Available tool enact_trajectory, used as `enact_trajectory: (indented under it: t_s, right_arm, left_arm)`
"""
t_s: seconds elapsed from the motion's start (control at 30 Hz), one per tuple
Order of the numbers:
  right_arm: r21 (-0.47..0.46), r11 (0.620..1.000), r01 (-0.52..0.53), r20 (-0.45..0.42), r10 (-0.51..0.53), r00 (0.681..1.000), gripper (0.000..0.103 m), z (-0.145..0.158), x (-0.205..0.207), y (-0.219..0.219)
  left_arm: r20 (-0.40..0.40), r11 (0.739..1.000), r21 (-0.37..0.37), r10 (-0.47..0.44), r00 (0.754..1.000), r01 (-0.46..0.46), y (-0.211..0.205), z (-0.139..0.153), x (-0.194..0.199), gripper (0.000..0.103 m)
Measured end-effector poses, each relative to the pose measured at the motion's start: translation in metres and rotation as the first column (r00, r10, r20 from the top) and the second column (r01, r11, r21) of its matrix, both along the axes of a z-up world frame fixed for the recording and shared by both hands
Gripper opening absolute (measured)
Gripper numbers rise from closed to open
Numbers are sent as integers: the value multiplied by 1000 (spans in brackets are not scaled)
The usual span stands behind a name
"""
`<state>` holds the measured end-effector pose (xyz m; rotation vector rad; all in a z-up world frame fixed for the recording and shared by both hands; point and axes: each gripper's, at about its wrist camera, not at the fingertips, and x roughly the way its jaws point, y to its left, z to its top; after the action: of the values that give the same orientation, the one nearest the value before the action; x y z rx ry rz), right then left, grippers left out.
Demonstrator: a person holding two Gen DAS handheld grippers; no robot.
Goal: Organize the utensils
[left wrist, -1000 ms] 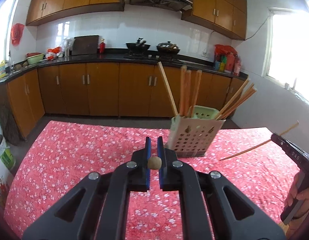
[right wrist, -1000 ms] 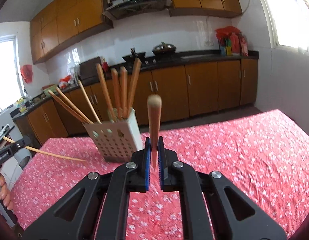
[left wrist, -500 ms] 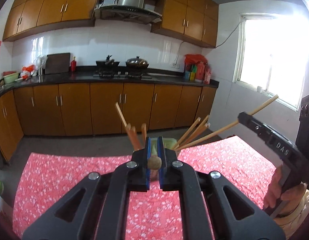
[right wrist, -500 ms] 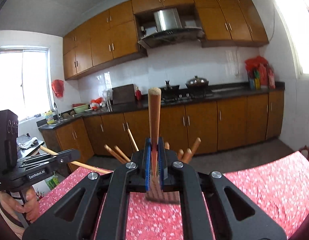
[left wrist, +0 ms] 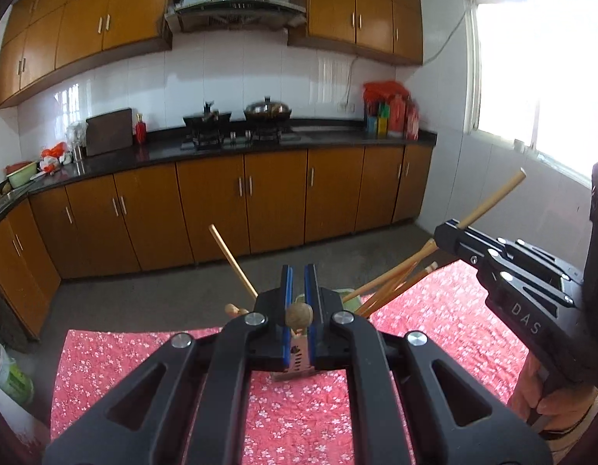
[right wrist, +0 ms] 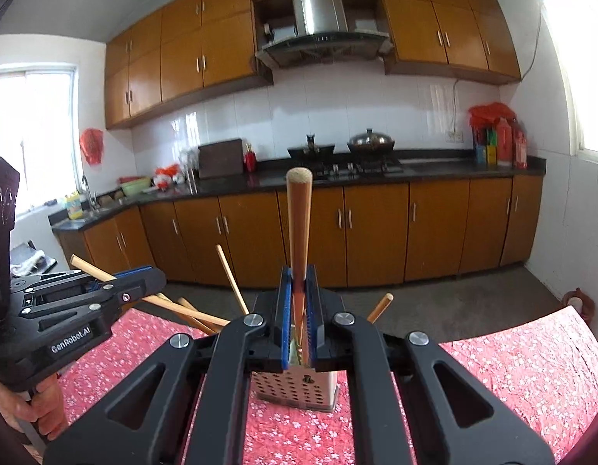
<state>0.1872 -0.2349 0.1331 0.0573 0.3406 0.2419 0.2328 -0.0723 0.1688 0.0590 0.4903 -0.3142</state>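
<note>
While both pairs of fingers clamped a chopstick [right wrist: 299, 232] each, the holder [right wrist: 295, 387] stood just below and ahead of them, right nearer.

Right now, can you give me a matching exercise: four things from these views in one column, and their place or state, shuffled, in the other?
Things:
1. left tongs
2. right tongs
3. perforated holder
4. lidded wok

Place or state:
A. on the stove
B. shut on the end-on chopstick
C. standing on the red floral cloth
D. shut on the lengthwise chopstick

Pairs: 1-B, 2-D, 3-C, 4-A.
</note>
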Motion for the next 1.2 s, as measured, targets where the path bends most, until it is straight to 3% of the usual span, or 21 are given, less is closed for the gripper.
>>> enact_trajectory:
  t_s: [0.3,0.33,0.43,0.6,0.7,0.77,0.8,0.87,0.93,1.03,1.2]
  right_arm:
    - [-37,999,-10,-40,8,999,8,-10,10,12]
    - [-34,999,-10,-38,9,999,11,-9,10,12]
    - [-17,1000,1,-13,-1,1000,34,-5,3,7]
    - [8,1000,17,40,-18,999,38,6,-17,-2]
    - [20,999,34,76,-35,997,56,6,-40,-9]
    - [13,999,49,89,-50,995,70,1,-52,-11]
    - [11,999,52,90,-53,995,74,-1,-57,-12]
    - [5,998,60,90,-60,994,92,-13,-70,-12]
    - [-16,997,79,96,-77,992,97,-25,-82,-9]
    - [-76,991,114,116,-105,988,101,-47,-102,0]
    - [-162,976,143,116,-125,985,101,-78,-121,13]
  left_arm:
    - [-46,1000,18,15,999,-14,-4,-19,24,9]
    - [-42,1000,13,15,999,-15,-4,-18,25,12]
    - [-20,1000,-4,27,999,-27,0,-15,20,25]
    - [19,997,-57,61,998,-60,18,-6,1,37]
    - [50,993,-82,94,994,-89,34,-6,-19,46]
    - [69,990,-88,115,991,-108,42,-10,-35,56]
    - [81,989,-89,128,988,-120,48,-14,-45,64]
    - [103,987,-80,147,984,-139,54,-23,-64,80]
    - [130,984,-68,173,976,-166,60,-34,-83,98]
    - [167,979,-52,203,965,-197,67,-54,-113,99]
    - [158,968,-17,249,956,-249,70,-91,-143,99]
